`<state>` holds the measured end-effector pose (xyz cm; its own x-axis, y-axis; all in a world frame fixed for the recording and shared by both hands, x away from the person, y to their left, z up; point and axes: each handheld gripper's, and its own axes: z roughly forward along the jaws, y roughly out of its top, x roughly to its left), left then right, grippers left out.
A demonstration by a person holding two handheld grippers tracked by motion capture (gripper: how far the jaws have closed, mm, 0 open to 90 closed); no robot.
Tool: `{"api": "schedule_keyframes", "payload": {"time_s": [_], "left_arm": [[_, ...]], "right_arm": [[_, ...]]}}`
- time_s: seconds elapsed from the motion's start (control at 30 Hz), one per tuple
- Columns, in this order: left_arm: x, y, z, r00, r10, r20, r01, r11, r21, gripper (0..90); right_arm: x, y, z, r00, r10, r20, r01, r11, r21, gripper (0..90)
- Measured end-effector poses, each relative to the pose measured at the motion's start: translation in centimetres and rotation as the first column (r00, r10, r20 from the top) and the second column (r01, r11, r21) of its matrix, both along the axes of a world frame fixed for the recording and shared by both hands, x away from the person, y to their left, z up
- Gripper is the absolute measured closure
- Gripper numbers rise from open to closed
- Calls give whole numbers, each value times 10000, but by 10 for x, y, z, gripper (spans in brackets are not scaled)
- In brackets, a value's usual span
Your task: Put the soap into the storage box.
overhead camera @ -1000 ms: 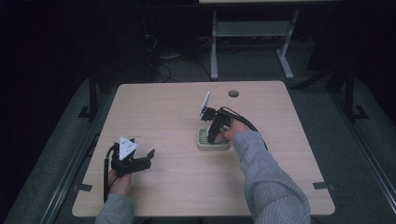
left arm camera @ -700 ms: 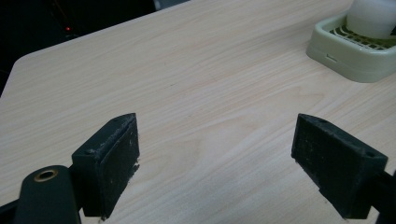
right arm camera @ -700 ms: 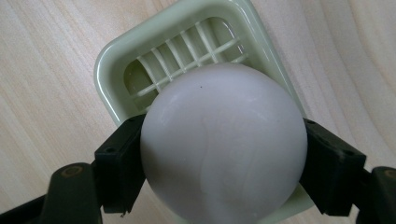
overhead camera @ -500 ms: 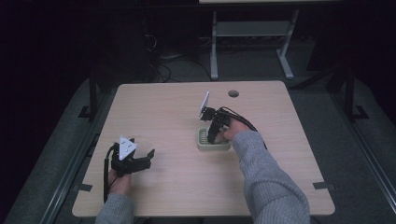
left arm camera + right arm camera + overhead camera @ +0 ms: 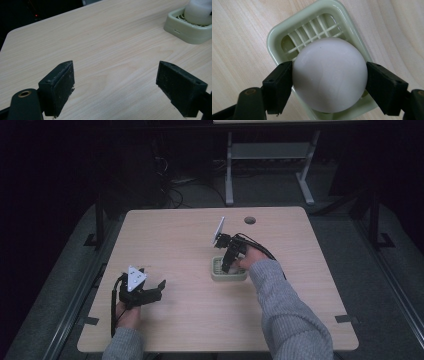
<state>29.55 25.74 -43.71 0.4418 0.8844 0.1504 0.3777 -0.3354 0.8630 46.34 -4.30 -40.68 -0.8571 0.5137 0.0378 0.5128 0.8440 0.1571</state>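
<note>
Right gripper view looks straight down on the white ball (image 5: 329, 78), both jaws of the right hand-held gripper (image 5: 329, 86) touching its sides over the green slotted tray (image 5: 277, 35); left hand-held gripper (image 5: 148, 291) (jaws wide, holding nothing) rests well apart on the surface (image 5: 170, 240)

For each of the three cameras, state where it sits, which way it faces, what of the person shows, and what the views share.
High view: above the person's side, facing forward and down on the light wooden table; both forearms, left gripper, right gripper.
Left gripper view: low over the table, along its open jaws toward the pale green slotted plastic tray.
Right gripper view: straight down, jaws on the white rounded bar.
Shared: tray and bar appear in all three.
</note>
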Motion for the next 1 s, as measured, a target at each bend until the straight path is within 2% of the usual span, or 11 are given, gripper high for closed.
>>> {"api": "schedule_keyframes", "payload": {"time_s": [0.5,1.0], "left_arm": [[0,0,0,10000,-20,-27,20,10000,9,148],[0,0,0,10000,-28,-52,29,9999,103,148]], "right_arm": [[-6,-12,13,9996,-256,71,253,9990,380,229],[-14,-32,26,9985,-538,135,528,9964,667,230]]}}
